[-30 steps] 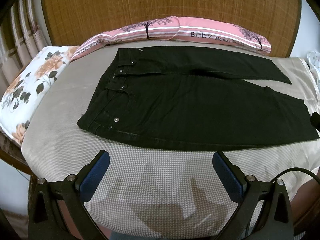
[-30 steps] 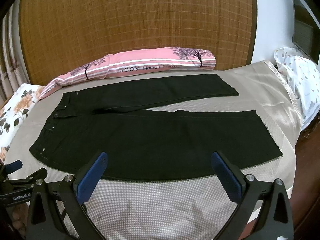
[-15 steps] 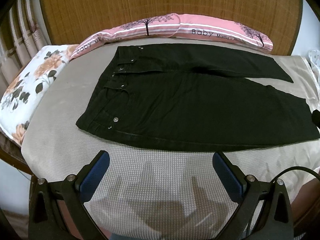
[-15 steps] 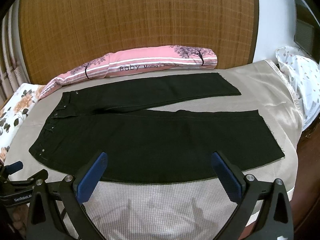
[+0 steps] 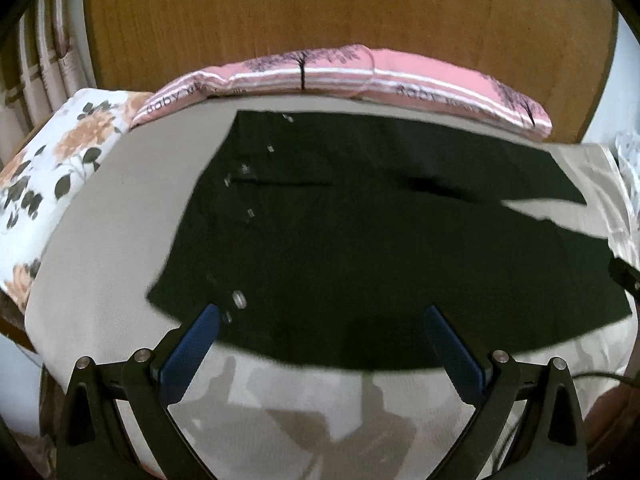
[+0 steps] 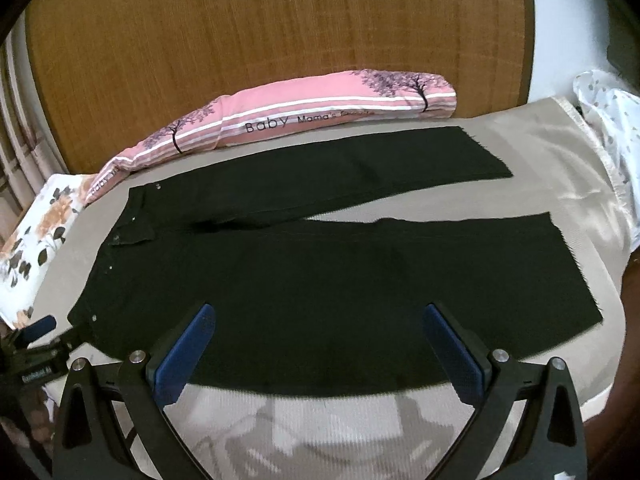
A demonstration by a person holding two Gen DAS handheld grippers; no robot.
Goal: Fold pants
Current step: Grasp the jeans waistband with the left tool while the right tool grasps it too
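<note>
While the pants [image 6: 332, 276] are lying flat on the bed [image 6: 560, 184], waist toward the floral pillow [image 5: 44, 184], both the left gripper [image 5: 322, 320] and the right gripper [image 6: 318, 320] are hovering wide and empty over the pants' near edge.

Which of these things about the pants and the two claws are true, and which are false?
1. The black pants lie spread flat on the bed. True.
2. The right claw is squeezing the pants. False: it is open and holds nothing.
3. A pink pillow lies beyond the pants. True.
4. The two legs are stacked. False: they lie apart at the hems.
5. The left claw is open. True.
</note>
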